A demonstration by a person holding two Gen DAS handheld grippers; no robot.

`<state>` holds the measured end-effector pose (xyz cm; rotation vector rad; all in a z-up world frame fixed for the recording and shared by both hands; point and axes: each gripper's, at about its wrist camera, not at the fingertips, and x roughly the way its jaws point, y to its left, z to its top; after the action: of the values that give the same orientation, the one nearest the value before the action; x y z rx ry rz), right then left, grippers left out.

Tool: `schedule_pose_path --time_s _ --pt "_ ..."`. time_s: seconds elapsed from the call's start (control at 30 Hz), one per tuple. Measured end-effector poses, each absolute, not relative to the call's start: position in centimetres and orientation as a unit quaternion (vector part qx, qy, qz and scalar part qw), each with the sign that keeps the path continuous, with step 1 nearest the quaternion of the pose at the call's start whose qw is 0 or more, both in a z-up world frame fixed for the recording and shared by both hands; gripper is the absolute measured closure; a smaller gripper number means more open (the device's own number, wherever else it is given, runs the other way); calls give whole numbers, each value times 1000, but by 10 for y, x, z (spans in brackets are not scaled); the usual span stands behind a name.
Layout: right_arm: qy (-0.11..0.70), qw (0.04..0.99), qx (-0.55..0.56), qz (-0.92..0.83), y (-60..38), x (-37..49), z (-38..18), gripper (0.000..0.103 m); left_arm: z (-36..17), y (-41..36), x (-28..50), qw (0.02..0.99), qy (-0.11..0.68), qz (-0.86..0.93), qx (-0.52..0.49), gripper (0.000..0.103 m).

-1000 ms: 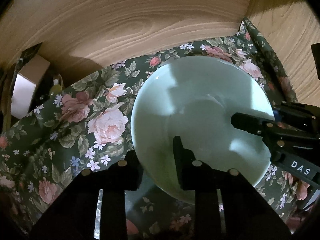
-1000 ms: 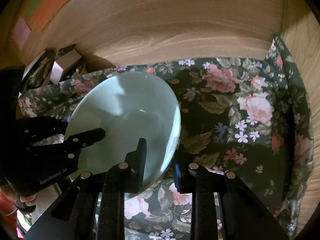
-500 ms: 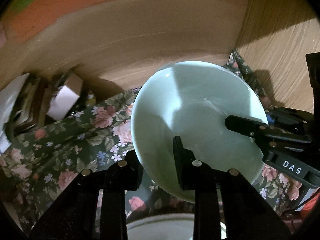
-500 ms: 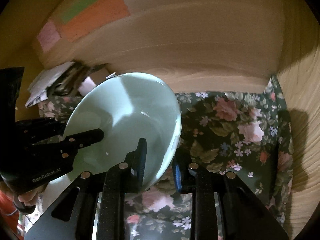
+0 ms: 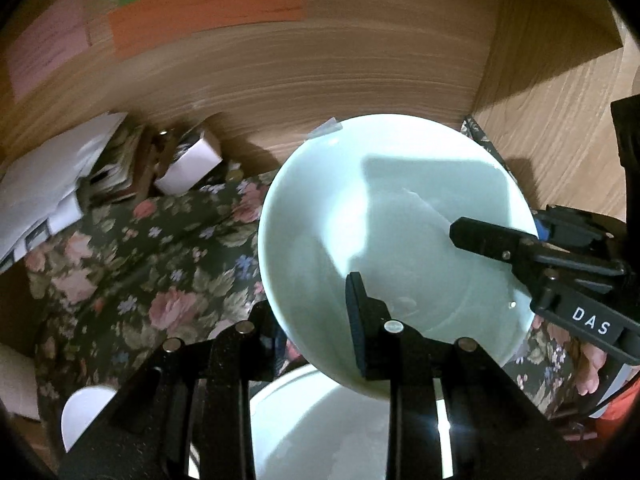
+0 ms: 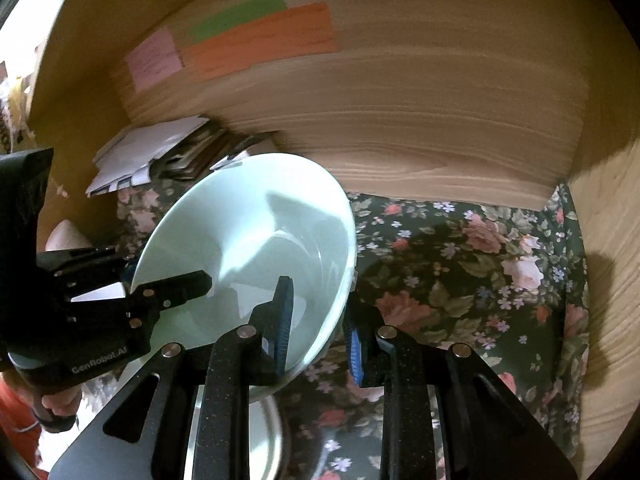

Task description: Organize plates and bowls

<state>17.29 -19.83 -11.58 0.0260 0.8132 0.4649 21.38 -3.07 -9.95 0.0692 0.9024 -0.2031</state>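
A pale green bowl (image 5: 392,216) hangs tilted above the floral cloth (image 5: 152,272), held at its rim from two sides. My left gripper (image 5: 312,304) is shut on the near rim, one finger inside the bowl and one outside. My right gripper (image 6: 320,304) is shut on the bowl's (image 6: 248,232) right rim in the same way. In the left wrist view the right gripper (image 5: 520,232) clamps the far right rim. The right wrist view shows the left gripper (image 6: 136,276) at the bowl's left edge. Directly below lies a second pale dish (image 5: 320,424), partly hidden by my fingers.
Wooden walls (image 6: 420,128) close in the back and right side, with coloured paper notes (image 6: 256,44) on the back one. Papers and a small white box (image 5: 188,164) pile up at the back left. A small white dish (image 5: 80,412) lies at the near left.
Both grippers have risen with the bowl, lifting it off the cloth. The second dish below and the notes on the back wall have come into view.
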Motion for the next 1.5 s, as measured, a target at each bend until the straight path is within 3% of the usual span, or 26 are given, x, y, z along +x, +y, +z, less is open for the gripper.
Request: schedule_pose_path --time_s 1.5 --pt "397 830 -57 387 -30 125 -129 81 -105 118 74 912 403 51 -48 76"
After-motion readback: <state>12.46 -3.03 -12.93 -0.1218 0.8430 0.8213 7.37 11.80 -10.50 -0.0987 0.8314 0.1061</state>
